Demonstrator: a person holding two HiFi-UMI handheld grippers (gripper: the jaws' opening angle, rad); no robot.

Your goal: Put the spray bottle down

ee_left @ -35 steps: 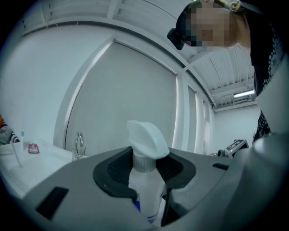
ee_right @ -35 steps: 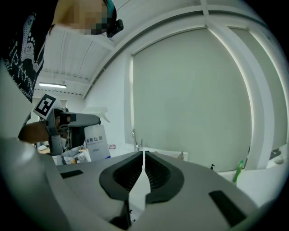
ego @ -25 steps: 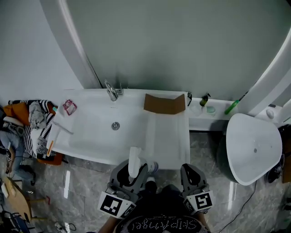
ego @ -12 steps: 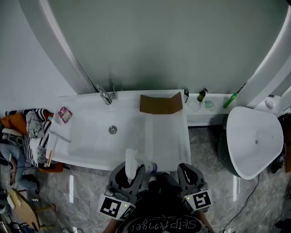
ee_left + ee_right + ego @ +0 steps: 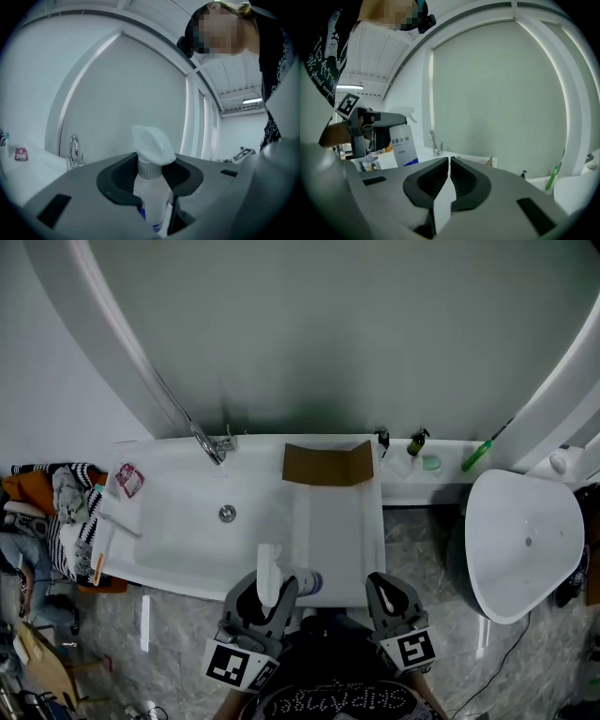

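Left hand-held gripper: closed on the spray bottle, one dark pad on each side just under the trigger head; it points level.
Right hand-held gripper: jaws pressed together with nothing between them, pointing slightly down.
Spray bottle: upright in the left grip, white trigger head on top, clear body below with a blue band low on the label. From the head view it is over the near edge of the sink, left of the right hand-held gripper. Whether its base touches anything cannot be told.
Sink: long and white, running left to right under a grey wall, with a drain in its left half.
Tap: chrome, at the far rim, left of centre.
Cardboard: brown piece at the far rim, right of the tap.
Ledge: right of the sink; it carries a small dark pump bottle and a green stick-shaped item.
Bowl: large, white, at the far right, apart from the sink.
Packet: red and white, on the sink's left end.
Clothes: striped and orange heap, left of the sink.
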